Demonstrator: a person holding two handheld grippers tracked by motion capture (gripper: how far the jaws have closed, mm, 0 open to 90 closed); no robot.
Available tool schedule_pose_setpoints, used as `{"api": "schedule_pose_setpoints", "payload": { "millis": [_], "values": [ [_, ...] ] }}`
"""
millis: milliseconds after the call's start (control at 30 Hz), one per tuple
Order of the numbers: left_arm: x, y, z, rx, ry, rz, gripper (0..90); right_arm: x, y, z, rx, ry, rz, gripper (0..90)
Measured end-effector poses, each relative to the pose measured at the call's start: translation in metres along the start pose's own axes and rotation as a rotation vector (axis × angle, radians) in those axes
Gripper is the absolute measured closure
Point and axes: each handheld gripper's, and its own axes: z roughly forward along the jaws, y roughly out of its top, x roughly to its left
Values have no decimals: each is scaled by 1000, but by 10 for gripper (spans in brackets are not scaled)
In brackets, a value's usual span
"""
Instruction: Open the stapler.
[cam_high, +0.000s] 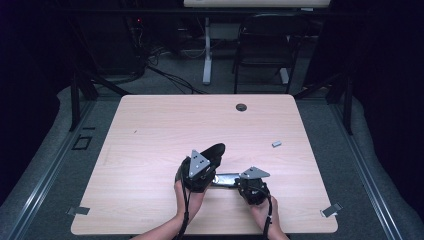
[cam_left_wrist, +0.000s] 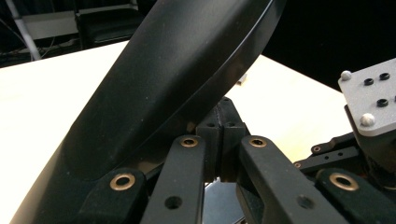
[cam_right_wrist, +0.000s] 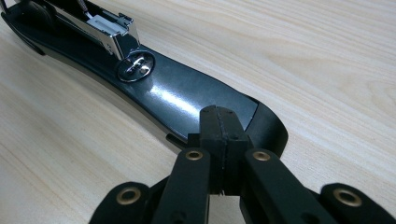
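Note:
A black stapler lies open near the table's front. Its lid (cam_high: 213, 151) (cam_left_wrist: 177, 79) is swung up and slants away over my left gripper (cam_high: 197, 172) (cam_left_wrist: 222, 135). That gripper's jaws are shut pad to pad, with the tips against the lid's underside. The stapler's base (cam_high: 226, 179) (cam_right_wrist: 187, 100) lies flat on the wood. It carries a round metal anvil (cam_right_wrist: 135, 65) and a silver magazine (cam_right_wrist: 109, 28). My right gripper (cam_high: 252, 189) (cam_right_wrist: 223, 130) is shut, its tips resting on the base's near end.
A small grey strip (cam_high: 276, 144) lies on the pale wooden table (cam_high: 150, 135) to the right. A round grommet (cam_high: 241, 107) sits near the far edge. Tape marks two front corners. A chair (cam_high: 265, 45) and desk legs stand beyond the table.

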Motion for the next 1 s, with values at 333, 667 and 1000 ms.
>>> {"api": "schedule_pose_setpoints", "payload": {
  "millis": [333, 667, 1000],
  "values": [
    [6, 1, -6, 4, 12, -33, 900, -1, 0, 0, 6, 0, -9, 900],
    [11, 3, -12, -13, 21, -48, 900, -1, 0, 0, 4, -3, -13, 900],
    [18, 4, -20, -38, 18, -83, 900, 0, 0, 0, -1, -4, -8, 900]
  ]
}}
